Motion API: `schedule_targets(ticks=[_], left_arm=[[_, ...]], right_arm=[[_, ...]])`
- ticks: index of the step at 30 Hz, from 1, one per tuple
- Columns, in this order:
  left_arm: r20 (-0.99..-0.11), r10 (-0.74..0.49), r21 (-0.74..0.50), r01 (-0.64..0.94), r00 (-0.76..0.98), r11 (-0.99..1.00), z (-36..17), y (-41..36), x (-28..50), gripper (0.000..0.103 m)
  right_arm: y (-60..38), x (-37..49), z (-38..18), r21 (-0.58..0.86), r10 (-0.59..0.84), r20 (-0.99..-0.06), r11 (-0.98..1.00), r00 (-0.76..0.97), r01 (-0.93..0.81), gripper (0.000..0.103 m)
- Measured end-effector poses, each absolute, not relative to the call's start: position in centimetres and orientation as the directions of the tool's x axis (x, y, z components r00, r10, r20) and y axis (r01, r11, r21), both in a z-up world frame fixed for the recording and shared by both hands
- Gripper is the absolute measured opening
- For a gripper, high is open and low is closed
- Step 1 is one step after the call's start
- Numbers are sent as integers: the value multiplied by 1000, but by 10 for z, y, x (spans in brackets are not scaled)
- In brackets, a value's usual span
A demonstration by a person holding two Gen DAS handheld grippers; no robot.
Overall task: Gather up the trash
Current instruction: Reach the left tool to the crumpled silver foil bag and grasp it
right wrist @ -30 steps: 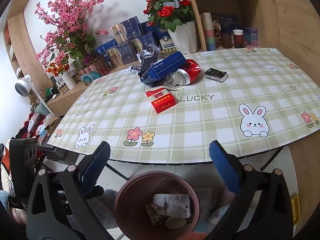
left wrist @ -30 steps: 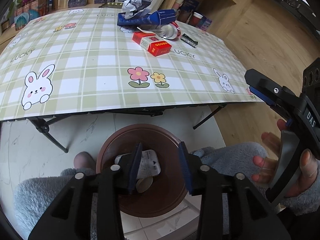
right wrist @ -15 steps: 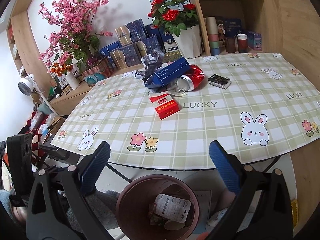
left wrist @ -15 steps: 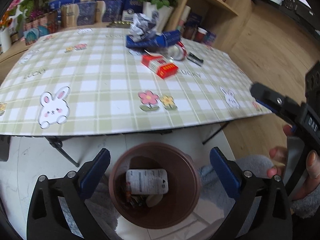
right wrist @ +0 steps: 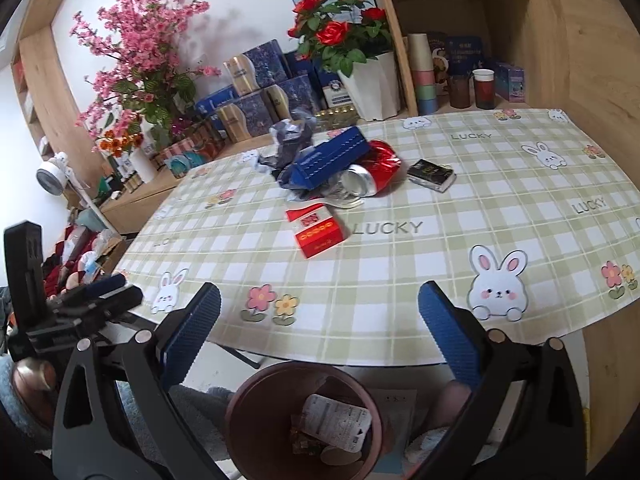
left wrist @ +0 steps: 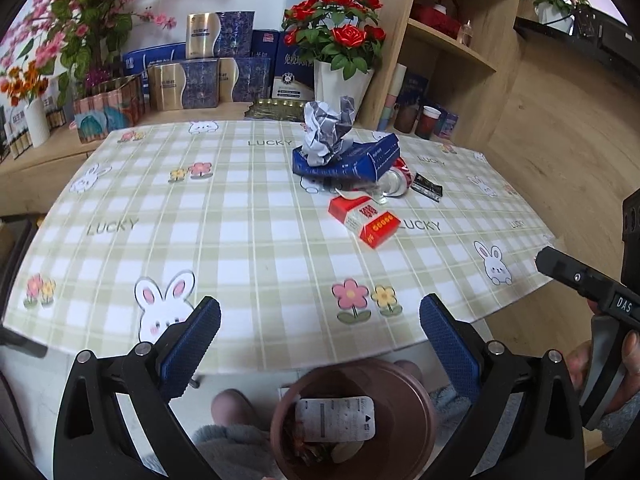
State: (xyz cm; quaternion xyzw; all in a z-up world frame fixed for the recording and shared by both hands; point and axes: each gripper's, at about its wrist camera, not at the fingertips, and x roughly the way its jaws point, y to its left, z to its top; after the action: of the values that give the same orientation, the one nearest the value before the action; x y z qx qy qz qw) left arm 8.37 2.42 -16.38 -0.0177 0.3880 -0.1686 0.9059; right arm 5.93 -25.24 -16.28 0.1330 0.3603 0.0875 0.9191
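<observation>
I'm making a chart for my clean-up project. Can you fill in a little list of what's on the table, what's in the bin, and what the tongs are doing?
table: checked cloth with bunnies and flowers
trash left on table: red packet, blue box, crumpled paper, crushed red can, small black packet
bin: brown bin below the table edge, on the floor
in bin: white label packet, other scraps
left tongs: open, empty
right tongs: open, empty
</observation>
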Motion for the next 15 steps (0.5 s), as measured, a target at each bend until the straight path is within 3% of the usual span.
schedule_targets(ticks=[6,9,15], left_arm=[[-701,-313,-208,237,640,949,-157,25,110,97],[-683,-402,-313,253,609,915,-158,26,134,97],[-696,-353,-233,268,625,935,-150,8,194,97]], right_arm=[[-260,75,-161,238,192,-668,970,719,-38,97],[-265,85,-164,223,182,-688,974,703,-33,97],[-273,114,-175,214,159,-718,977,677,-4,97]])
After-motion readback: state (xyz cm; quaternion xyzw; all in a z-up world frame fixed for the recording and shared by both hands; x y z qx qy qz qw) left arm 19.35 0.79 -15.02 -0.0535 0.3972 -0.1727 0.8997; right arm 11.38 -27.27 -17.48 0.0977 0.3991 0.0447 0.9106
